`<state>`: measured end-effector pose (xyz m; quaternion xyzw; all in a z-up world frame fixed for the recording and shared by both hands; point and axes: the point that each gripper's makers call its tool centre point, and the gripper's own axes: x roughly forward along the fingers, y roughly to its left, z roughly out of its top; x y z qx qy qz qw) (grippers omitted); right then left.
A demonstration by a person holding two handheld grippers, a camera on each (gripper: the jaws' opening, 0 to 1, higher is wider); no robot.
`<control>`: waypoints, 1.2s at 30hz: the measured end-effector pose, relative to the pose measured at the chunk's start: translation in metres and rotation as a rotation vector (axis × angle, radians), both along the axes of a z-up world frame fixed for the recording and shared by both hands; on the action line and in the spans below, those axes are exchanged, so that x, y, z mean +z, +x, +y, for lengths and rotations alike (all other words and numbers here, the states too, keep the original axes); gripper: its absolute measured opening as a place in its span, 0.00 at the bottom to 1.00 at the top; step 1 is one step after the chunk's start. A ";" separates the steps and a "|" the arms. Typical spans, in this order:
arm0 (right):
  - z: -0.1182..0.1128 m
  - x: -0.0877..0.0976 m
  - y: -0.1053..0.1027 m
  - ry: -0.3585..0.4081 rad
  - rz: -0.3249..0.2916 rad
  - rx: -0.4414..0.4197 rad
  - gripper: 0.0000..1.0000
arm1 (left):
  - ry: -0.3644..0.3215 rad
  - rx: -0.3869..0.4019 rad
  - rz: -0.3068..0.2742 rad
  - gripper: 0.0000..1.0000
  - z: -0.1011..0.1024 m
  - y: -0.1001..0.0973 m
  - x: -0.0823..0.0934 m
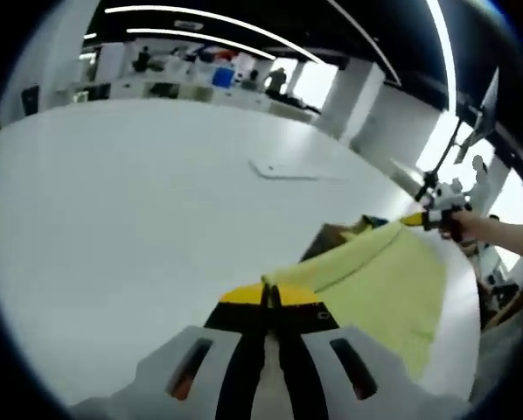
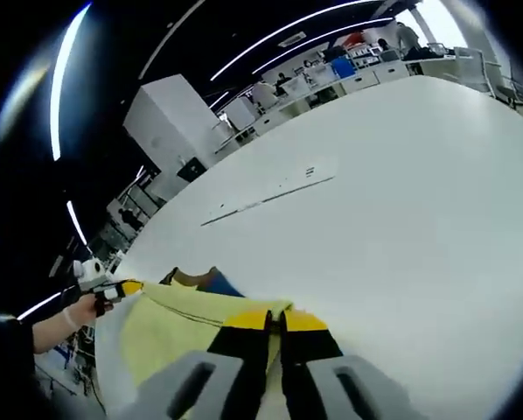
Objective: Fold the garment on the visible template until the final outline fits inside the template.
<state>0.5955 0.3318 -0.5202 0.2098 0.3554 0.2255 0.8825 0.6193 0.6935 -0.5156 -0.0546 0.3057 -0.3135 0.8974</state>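
Note:
A pale yellow garment (image 1: 380, 280) hangs stretched between my two grippers above the white table (image 1: 139, 201). In the left gripper view my left gripper (image 1: 268, 296) is shut on one edge of the cloth. At the right of that view, my right gripper (image 1: 416, 220), held by a hand, is shut on the far corner. The right gripper view has my right gripper (image 2: 275, 319) shut on the yellow garment (image 2: 174, 337), and my left gripper (image 2: 130, 287) pinches the other corner at the left. A brown template (image 2: 191, 278) with something blue on it peeks out behind the cloth; the garment hides most of it.
The white table (image 2: 401, 192) is wide and bare past the garment, apart from a thin flat sheet (image 1: 283, 171) farther back. Desks, shelves and people stand in the distant room. The table's curved edge runs close behind the template (image 1: 331, 236).

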 end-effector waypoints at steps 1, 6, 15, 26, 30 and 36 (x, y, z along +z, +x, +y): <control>0.001 0.002 -0.001 -0.006 -0.004 0.003 0.02 | 0.015 -0.008 -0.017 0.03 -0.005 -0.010 0.005; -0.007 0.011 -0.003 -0.072 -0.044 0.038 0.13 | 0.057 -0.058 -0.070 0.12 -0.009 -0.023 0.019; -0.013 0.018 -0.017 -0.268 -0.115 0.213 0.37 | 0.168 -0.168 -0.179 0.34 -0.021 -0.043 0.034; -0.004 0.020 -0.023 -0.589 -0.232 0.466 0.38 | 0.367 -0.365 -0.265 0.36 -0.020 -0.048 0.034; -0.002 0.018 -0.018 -0.690 -0.286 0.548 0.35 | 0.450 -0.425 -0.291 0.34 -0.015 -0.042 0.028; -0.002 0.010 -0.008 -0.751 -0.322 0.618 0.32 | 0.536 -0.509 -0.334 0.31 -0.015 -0.031 0.021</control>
